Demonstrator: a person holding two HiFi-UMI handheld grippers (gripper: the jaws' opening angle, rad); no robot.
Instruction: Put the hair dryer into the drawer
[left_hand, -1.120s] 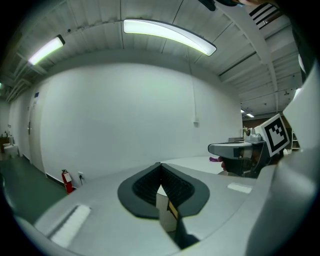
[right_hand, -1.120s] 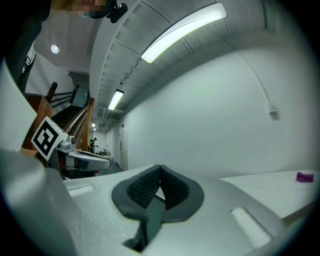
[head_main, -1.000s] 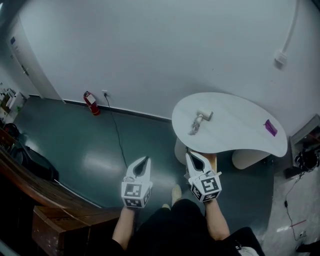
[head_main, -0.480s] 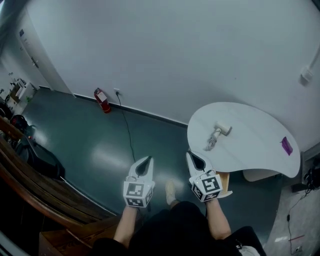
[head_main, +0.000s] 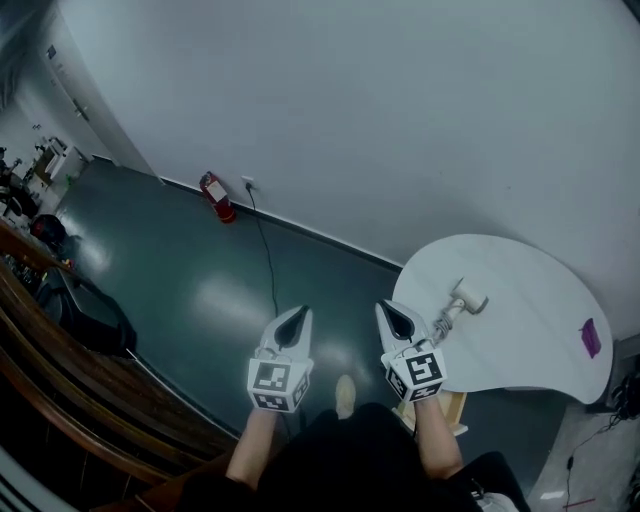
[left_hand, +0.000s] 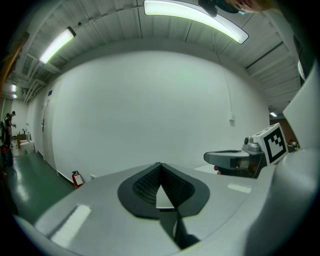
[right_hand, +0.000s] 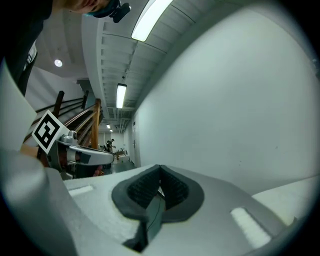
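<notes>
A white hair dryer (head_main: 458, 304) lies on a white rounded table (head_main: 530, 340) at the right of the head view. My right gripper (head_main: 392, 316) is shut and empty, held in the air just left of the table's near-left edge. My left gripper (head_main: 295, 322) hangs shut and empty over the dark green floor, further left. Both point toward the white wall. In the left gripper view the jaws (left_hand: 160, 166) meet at the tips, and the right gripper's jaws (right_hand: 160, 169) do too. No drawer shows in any view.
A red fire extinguisher (head_main: 217, 196) stands by the wall with a black cable (head_main: 268, 262) running across the floor. A small purple object (head_main: 590, 337) lies on the table's far right. Wooden stair rails (head_main: 70, 370) fill the lower left. The person's shoe (head_main: 345, 396) shows between the grippers.
The view has swung left and the table with the hair dryer has slid to the right of the picture. Both grippers stay shut, side by side, carried along with the person.
</notes>
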